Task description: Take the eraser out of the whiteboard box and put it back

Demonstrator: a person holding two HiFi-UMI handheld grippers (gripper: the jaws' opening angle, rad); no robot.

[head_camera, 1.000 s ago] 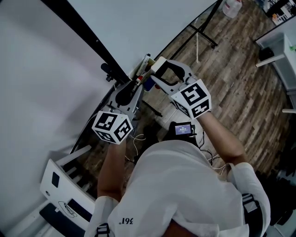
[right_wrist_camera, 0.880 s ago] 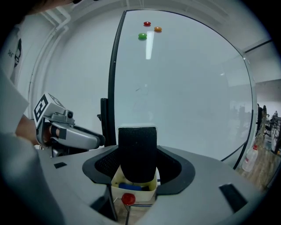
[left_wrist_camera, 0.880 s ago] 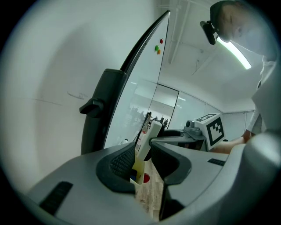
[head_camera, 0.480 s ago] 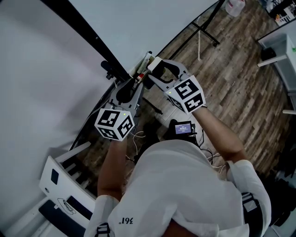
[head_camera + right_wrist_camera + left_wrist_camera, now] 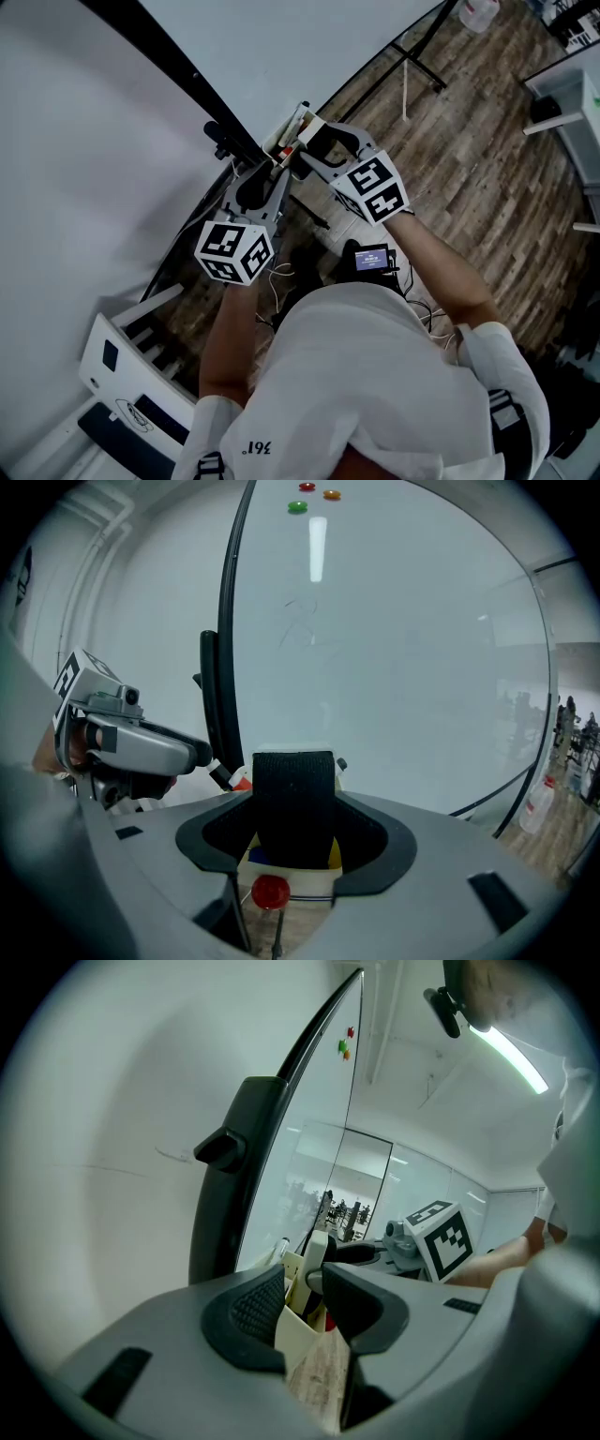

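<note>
The whiteboard box [image 5: 287, 134] is a cream tray fixed at the whiteboard's lower edge, with markers in it. The eraser [image 5: 293, 794] is a block with black felt and a pale back. My right gripper [image 5: 293, 829] is shut on it and holds it upright just above the box [image 5: 281, 860]. In the head view the eraser [image 5: 312, 126] sits at the right gripper's tips [image 5: 307, 142], over the box. My left gripper [image 5: 298, 1302] is shut on the box's near wall [image 5: 295, 1330]. The eraser [image 5: 314, 1252] and the right gripper's cube [image 5: 439, 1238] show beyond it.
The whiteboard [image 5: 112, 112] with its black frame [image 5: 178, 70] fills the left. A red ball-headed pin [image 5: 270, 891] sits under the right jaws. Small magnets [image 5: 298, 506] dot the board's top. A stand's legs [image 5: 412, 56] and a small screen device [image 5: 370, 260] are on the wooden floor.
My right gripper has carried the eraser a little to the left, closer to the board and over the box. The left gripper has stayed on the box.
</note>
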